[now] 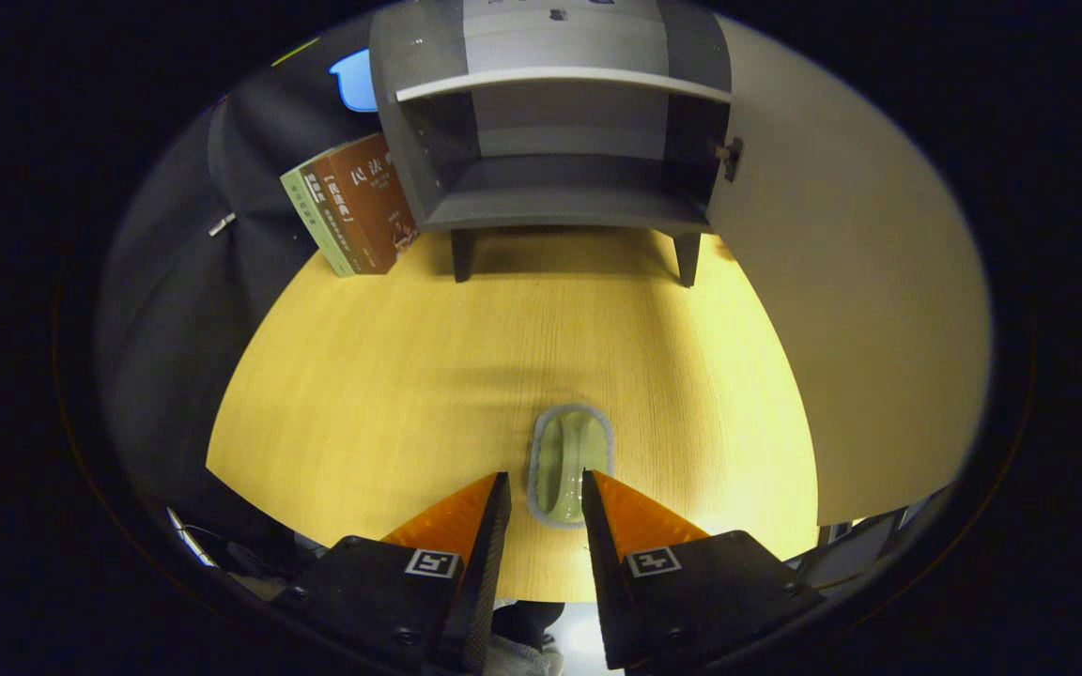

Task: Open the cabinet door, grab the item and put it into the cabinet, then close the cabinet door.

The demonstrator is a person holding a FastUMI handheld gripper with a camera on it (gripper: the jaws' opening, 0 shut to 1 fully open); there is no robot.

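A pale wood-grain desk (391, 376) with a rounded front edge filled the booth, dark cloth hanging behind it.

The claw (546, 488) hovered low over the near part of the desk, its two fingers parted narrowly, with nothing pressed between them. In the gap, and reaching a little beyond the tips toward twelve o'clock, lay a small pale-green oblong item with a grey rim (569, 460), flat on the desk. It looked like a soap dish or a shallow tray, though its exact nature could not be told. The fingers seemed lined up along its long sides, probably so that they could drop and pinch it across its narrow width; contact could not be made out.

Farther off at twelve o'clock stood a small grey cabinet on short legs (560, 197), with one pale shelf (560, 83) across its upper part and a bare lower compartment. Its large pale door (842, 310) was swung wide toward two o'clock, so the opening step appeared done and the way inside lay free. At ten o'clock a brown-and-green book (353, 207) leaned tilted against the cabinet's left wall, out of the path.

The grab looked to be the step in hand.
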